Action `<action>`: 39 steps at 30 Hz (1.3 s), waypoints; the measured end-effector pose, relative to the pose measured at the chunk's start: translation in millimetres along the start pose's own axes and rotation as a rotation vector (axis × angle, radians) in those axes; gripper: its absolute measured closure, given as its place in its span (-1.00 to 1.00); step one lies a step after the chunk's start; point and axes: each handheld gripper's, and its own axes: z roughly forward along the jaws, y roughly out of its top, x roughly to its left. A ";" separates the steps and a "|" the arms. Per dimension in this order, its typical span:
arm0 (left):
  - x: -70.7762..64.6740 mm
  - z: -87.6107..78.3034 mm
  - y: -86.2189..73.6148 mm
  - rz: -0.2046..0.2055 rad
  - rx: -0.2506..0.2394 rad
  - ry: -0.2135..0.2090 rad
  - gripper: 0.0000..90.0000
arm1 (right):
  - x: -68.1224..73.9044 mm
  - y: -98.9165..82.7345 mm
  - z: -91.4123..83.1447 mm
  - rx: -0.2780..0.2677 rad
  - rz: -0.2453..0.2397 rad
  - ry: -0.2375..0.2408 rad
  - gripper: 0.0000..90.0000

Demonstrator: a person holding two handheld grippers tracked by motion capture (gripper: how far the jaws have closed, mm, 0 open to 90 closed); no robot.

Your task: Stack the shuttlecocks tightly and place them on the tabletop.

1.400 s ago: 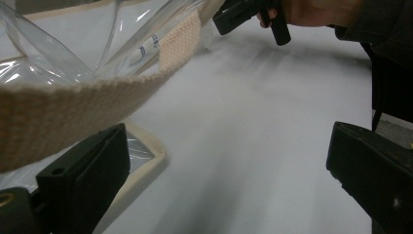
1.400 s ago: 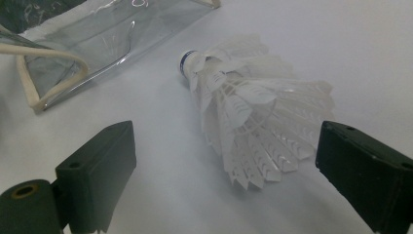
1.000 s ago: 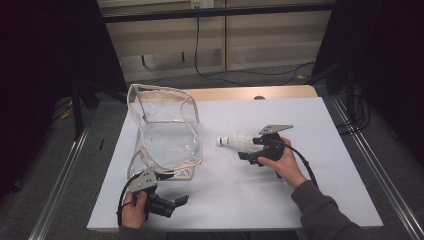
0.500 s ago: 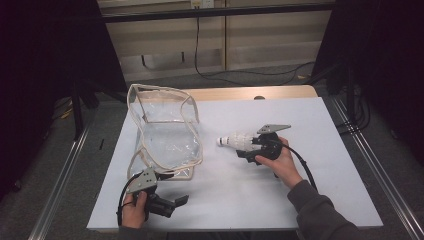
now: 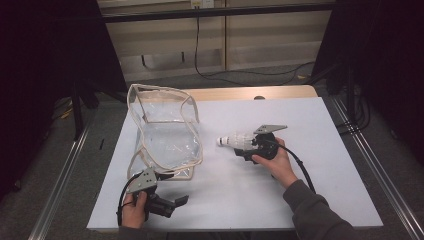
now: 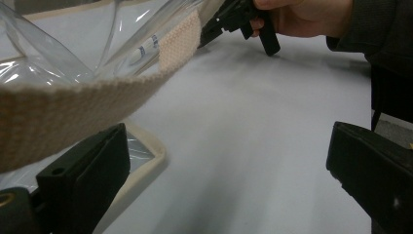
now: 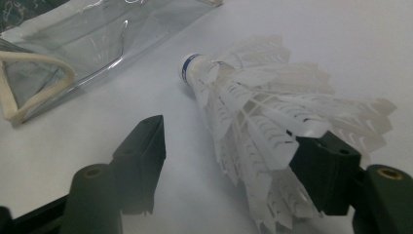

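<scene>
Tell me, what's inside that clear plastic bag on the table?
Through the clear bag only the white table shows beneath; nothing appears inside. The shuttlecock lies outside, beside it. Glare and folds hide some corners.

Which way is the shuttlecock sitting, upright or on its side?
On its side. The shuttlecock lies on the white table, cork toward the clear bag, feathers between the right gripper's jaws.

My right forearm wears a dark grey long sleeve point(image 5: 315, 212). Each hand carries a black two-jaw tool: the left gripper point(image 5: 172, 204) and the right gripper point(image 5: 246, 148), each topped by a grey three-cornered plate and trailing a black cable point(image 5: 303, 169). Seen close, my jaws are matte black blocks with small round holes, hinged on brass-coloured screws point(image 7: 389, 173).
</scene>
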 end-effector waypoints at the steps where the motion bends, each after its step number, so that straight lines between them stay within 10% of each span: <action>1: 0.1 0.0 0.0 0.001 0.001 0.000 -0.95 | -0.2 0.2 0.4 -0.002 -0.003 -0.008 -0.25; 39: 0.5 -0.1 0.0 0.004 0.004 0.002 -0.95 | 5.8 7.2 14.1 -0.001 0.003 -0.052 0.12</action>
